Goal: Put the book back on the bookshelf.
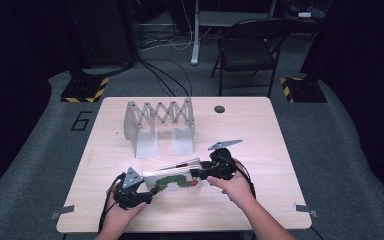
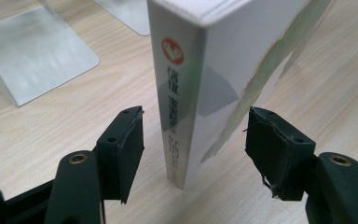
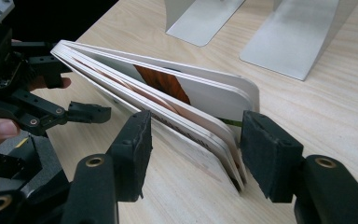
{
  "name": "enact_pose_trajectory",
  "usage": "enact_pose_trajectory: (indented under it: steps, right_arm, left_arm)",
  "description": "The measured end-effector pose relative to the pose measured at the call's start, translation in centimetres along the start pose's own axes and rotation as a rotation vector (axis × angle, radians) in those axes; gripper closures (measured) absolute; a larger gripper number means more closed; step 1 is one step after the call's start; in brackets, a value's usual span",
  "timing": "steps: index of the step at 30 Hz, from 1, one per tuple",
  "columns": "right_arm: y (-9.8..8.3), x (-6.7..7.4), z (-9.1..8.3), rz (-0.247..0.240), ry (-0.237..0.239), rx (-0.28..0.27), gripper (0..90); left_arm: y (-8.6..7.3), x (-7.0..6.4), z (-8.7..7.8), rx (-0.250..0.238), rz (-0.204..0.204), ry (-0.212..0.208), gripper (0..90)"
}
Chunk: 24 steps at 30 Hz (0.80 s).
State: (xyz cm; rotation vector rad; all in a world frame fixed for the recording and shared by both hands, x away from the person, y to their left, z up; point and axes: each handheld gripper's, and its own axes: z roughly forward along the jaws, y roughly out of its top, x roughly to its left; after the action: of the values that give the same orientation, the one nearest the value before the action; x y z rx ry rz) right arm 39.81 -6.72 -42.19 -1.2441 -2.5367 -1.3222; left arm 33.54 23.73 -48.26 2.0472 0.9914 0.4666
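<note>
White board book (image 1: pixel 172 181) stands on edge on the table (image 1: pixel 260 130), long axis running between the hands: left gripper (image 2: pixel 193 151) straddles its spine end with jaws spread clear, right gripper (image 3: pixel 196 151) brackets the page end, contact unclear.

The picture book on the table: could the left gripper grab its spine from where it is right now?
Probably yes. In the left gripper view the picture book stands with its spine between the left gripper's open jaws, with a gap on each side and nothing in between. The right gripper straddles the page end.
</note>
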Motion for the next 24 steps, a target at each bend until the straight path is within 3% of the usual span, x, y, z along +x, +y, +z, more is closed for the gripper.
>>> enact_pose_trajectory:
  steps: [7,12,16,19,24]
  right_arm:
    - [-0.4,-0.3,-0.4,-0.012,-0.005,0.009,45.1]
    - [-0.8,-0.3,-0.4,-0.027,-0.036,0.021,46.3]
    - [-1.0,-0.7,0.0,-0.047,-0.045,0.027,50.1]
    - [-1.1,-0.7,0.3,-0.024,-0.050,0.046,57.0]
    - [-1.1,-0.8,0.7,-0.033,-0.061,0.049,60.7]
  left_arm:
    - [0.9,0.0,0.0,-0.012,0.032,-0.016,37.2]
    - [1.5,0.0,0.1,-0.023,0.041,-0.038,37.3]
    - [1.7,-0.1,0.1,-0.031,0.047,-0.047,38.2]
    - [1.9,-0.3,0.0,-0.052,0.057,-0.045,41.0]
    - [2.0,-0.6,-0.2,-0.039,0.086,-0.044,44.9]
